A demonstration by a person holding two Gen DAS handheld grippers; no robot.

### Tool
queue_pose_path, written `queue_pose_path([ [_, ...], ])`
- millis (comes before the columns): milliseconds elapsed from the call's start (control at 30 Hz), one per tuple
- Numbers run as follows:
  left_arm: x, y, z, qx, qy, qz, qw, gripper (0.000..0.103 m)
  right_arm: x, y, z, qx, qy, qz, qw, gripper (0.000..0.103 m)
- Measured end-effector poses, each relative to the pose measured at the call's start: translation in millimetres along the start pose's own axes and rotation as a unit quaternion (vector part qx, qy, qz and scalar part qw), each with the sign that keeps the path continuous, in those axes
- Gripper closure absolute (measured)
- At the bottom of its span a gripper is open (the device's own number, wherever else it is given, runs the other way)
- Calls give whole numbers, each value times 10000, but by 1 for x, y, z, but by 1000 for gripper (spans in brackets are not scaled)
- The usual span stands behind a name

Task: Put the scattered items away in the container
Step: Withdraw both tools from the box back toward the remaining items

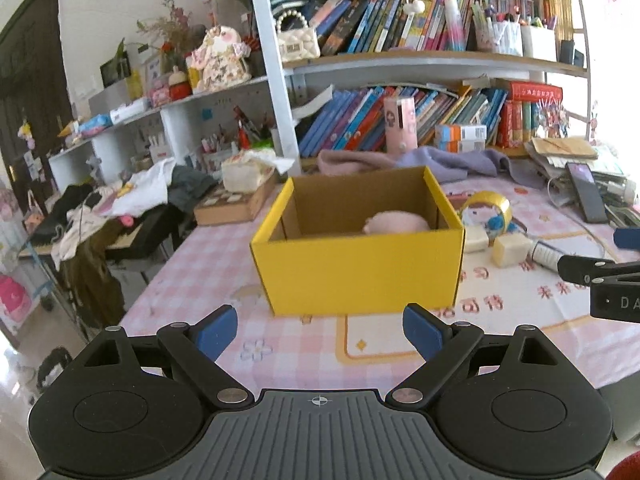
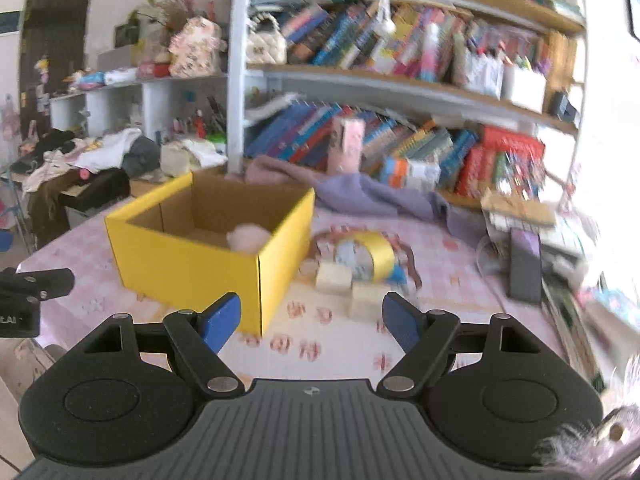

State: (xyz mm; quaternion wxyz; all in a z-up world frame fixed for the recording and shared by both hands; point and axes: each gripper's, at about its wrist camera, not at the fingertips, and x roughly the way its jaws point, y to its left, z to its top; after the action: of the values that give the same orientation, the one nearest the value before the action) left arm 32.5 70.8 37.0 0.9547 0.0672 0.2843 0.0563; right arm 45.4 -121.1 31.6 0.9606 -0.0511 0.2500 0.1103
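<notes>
A yellow cardboard box [image 1: 360, 272] stands open on the pink checked tablecloth [image 1: 280, 344], with a pink plush item [image 1: 396, 222] inside. The box [image 2: 188, 264] and plush [image 2: 248, 238] also show in the right wrist view. To its right lie a yellow tape roll [image 1: 486, 208] [image 2: 372, 256], two cream blocks [image 1: 510, 250] [image 2: 334, 278] and a white tube [image 1: 550, 254]. My left gripper [image 1: 320, 330] is open and empty in front of the box. My right gripper [image 2: 312, 318] is open and empty, near the box's right corner and the blocks.
A bookshelf [image 1: 400, 60] full of books lines the back. Purple and pink cloths [image 1: 440, 162] lie behind the box. A phone [image 1: 588, 192] and papers sit at the far right. A cluttered side desk [image 1: 120, 208] with clothes stands to the left.
</notes>
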Motion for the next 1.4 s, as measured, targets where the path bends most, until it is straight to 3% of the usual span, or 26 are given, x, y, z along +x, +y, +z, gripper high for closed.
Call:
queue_pose_path([
  [400, 4, -5, -20, -29, 389, -74, 9992, 11, -1, 11, -18, -162, 382, 137, 9990, 26],
  [867, 9, -26, -34, 191, 847, -552, 9947, 11, -4, 8, -38, -231, 891, 202, 9956, 22],
  [1400, 17, -40, -41, 264, 1188, -855, 9889, 9, -9, 3, -46, -305, 1018, 117, 9943, 22],
])
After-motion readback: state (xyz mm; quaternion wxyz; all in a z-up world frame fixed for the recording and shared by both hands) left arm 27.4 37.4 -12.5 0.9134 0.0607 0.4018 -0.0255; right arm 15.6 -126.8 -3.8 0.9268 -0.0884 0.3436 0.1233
